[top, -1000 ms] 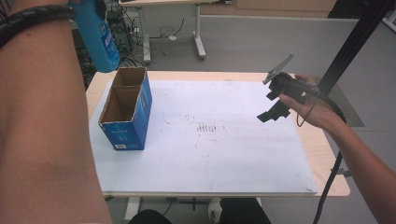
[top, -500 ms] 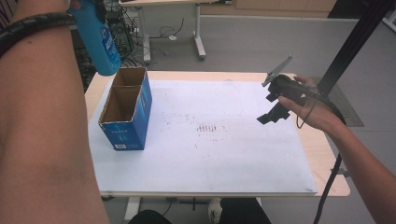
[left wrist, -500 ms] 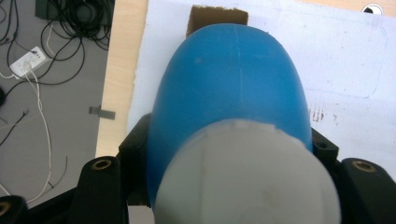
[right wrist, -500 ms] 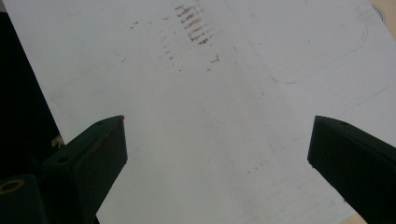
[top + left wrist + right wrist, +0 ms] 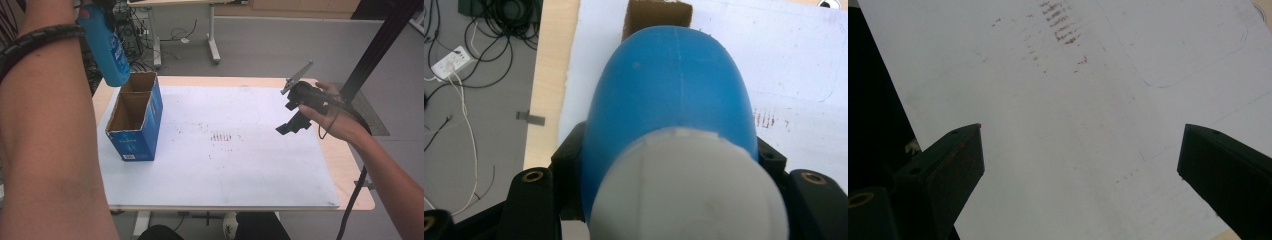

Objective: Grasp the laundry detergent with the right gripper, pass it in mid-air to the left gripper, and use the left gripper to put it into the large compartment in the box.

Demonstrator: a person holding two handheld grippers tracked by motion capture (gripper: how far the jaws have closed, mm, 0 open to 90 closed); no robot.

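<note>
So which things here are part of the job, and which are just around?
In play:
- blue bottle, clamped in the left gripper
- open cardboard box below it
- right gripper, open and empty

Just around:
- white mat
- floor cables

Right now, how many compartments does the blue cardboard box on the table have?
2. The blue box is open on top with a divider: a near compartment and a far compartment, above which the blue bottle is held. Their floors are partly hidden.

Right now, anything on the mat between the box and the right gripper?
No objects. In the high view the white mat between the box and the right gripper is bare except for faint brown smudges.
</note>
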